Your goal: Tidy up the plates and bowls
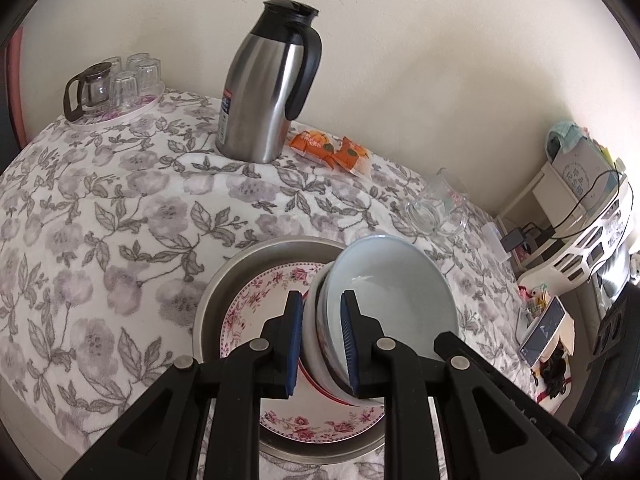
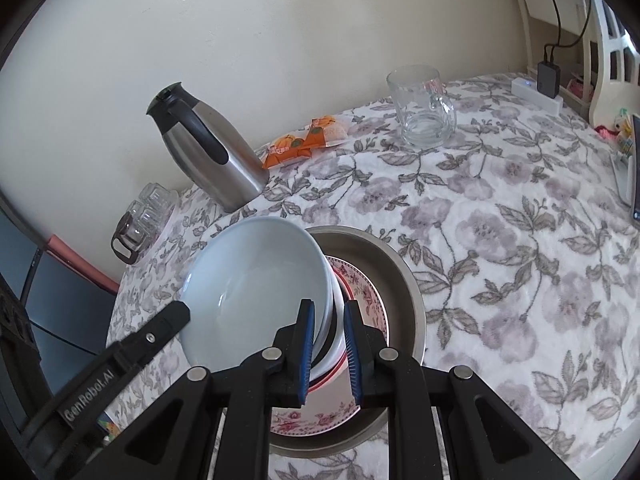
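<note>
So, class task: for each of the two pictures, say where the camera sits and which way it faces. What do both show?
Left wrist: on the left tool, facing forward and down at the stacked bowls it grips by the rim; its own black fingers show.
Right wrist: on the right tool, facing forward and down, gripping the opposite rim; the left tool's arm shows.
Shared: bowls, floral plate, steel basin, thermos, glass mug.

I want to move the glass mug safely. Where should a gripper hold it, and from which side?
Probably grip the glass mug by its wall at the open rim, from above, one finger inside: it stands upright with nothing close around it. The handle looks harder to pinch.
</note>
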Motion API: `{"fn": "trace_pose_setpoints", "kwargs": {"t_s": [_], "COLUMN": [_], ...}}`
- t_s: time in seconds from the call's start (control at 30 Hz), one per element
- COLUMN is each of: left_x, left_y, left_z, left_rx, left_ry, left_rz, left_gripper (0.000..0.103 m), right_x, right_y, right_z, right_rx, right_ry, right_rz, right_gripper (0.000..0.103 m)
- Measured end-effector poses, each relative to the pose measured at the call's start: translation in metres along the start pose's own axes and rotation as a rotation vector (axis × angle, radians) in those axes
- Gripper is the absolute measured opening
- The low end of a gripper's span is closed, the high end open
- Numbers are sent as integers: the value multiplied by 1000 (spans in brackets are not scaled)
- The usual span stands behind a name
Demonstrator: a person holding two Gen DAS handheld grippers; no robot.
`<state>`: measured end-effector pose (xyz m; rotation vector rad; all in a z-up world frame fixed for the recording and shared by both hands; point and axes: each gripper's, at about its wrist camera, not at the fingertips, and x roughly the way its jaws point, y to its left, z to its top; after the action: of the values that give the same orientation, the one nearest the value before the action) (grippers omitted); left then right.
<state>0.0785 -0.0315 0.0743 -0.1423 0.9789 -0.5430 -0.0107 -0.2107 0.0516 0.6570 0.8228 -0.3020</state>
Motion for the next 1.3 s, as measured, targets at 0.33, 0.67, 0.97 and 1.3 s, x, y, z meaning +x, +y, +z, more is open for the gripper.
{"fn": "trace_pose_setpoints", "kwargs": {"t_s": [0.33, 0.67, 0.97, 1.3], "left_x": [-26, -40, -34, -26], "left_y": [8, 34, 46, 47], "left_z": [-9, -36, -66, -90], "left_rx": [-27, -46, 9, 56], "left_ry": [-67, -102, -45, 22], "left_rz": [49, 214, 327, 359], "left_gripper": [63, 87, 97, 97], "right_x": [-20, -33, -26, -20], "right_y": [13, 5, -9, -19], "right_z": [-16, -46, -72, -87], "right_rx": [-115, -170, -179, -187], "right_ry": [-49, -73, -48, -32], "right_rz": [-22, -51, -103, -150], "right_gripper": [21, 50, 72, 103]}}
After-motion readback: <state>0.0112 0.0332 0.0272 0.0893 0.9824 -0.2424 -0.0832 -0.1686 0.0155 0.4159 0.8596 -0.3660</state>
